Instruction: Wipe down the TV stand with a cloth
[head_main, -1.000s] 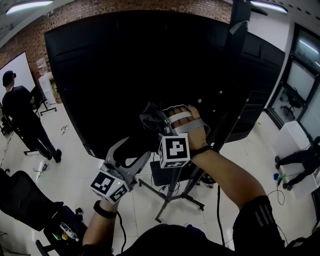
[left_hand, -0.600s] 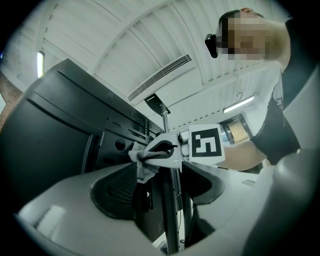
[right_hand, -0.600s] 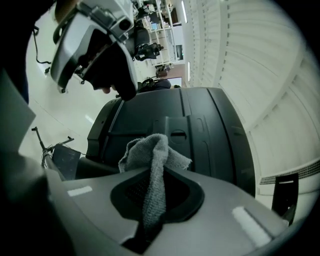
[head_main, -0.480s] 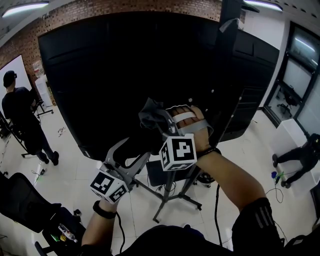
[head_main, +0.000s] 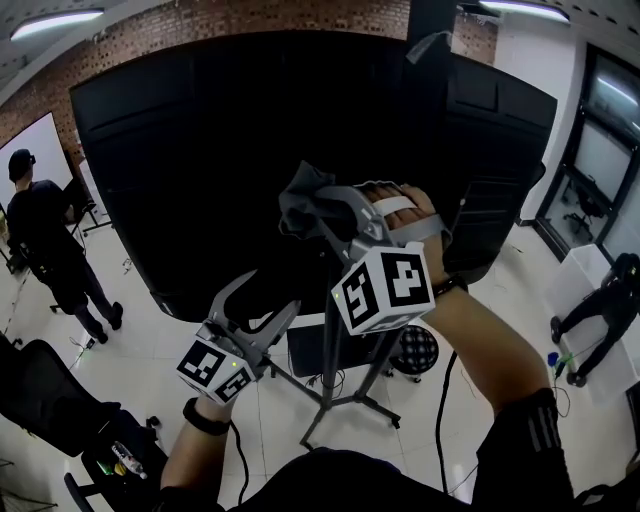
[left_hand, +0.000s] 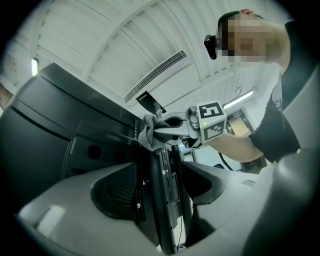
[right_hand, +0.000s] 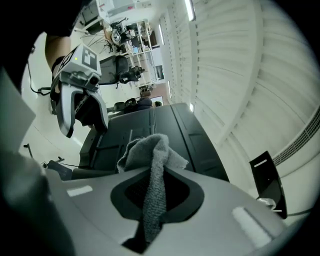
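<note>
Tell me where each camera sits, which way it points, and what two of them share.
Head view: on the person's head, facing forward and down at the TV's back; both forearms show.
Left gripper view: on the left hand-held gripper, looking up the stand's column; own jaws apart.
Right gripper view: on the right hand-held gripper, toward the TV; jaws pinch the grey cloth.
Shared: all see the cloth.

No words, numbers or brand names can be read in any view. The only printed marks are black-and-white square patterns on the marker cube (head_main: 385, 288) of the right gripper (head_main: 308, 208) and the marker cube (head_main: 212, 368) of the left gripper (head_main: 265, 300). These patterns contain no letters.
</note>
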